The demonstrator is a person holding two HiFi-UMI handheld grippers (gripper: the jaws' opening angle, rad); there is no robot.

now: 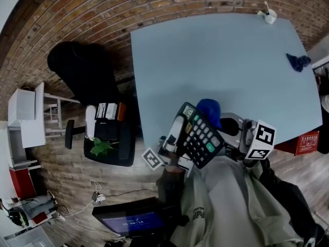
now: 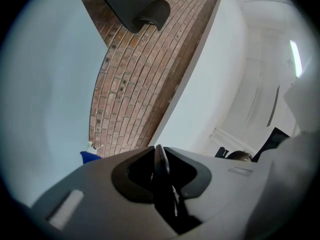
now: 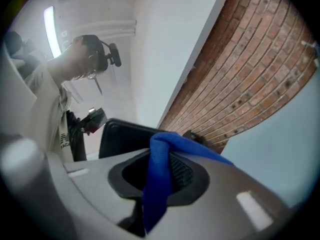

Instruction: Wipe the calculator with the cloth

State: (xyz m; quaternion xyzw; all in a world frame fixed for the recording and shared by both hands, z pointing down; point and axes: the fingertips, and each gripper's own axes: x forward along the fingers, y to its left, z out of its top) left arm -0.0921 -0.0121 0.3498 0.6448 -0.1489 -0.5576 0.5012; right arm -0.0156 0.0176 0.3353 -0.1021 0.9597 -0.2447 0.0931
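Note:
The calculator [image 1: 200, 136], black with pale and coloured keys, is held tilted in the air over the near edge of the pale blue table [image 1: 216, 60]. My left gripper [image 1: 175, 135] is shut on its left edge. In the left gripper view the thin dark edge of the calculator [image 2: 161, 171] sits pinched between the jaws of the left gripper [image 2: 160, 154]. The blue cloth [image 1: 208, 110] rests against the calculator's top end, with my right gripper [image 1: 221, 121] shut on it. In the right gripper view the cloth [image 3: 159, 169] hangs from the right gripper [image 3: 160, 159], in front of the calculator's dark body [image 3: 122, 134].
A second blue cloth [image 1: 298, 60] lies at the table's right edge and a small white object [image 1: 268, 16] at its far corner. A black office chair [image 1: 82, 73] and a black base with a plant [image 1: 105, 143] stand left of the table. A screen [image 1: 131, 221] is below.

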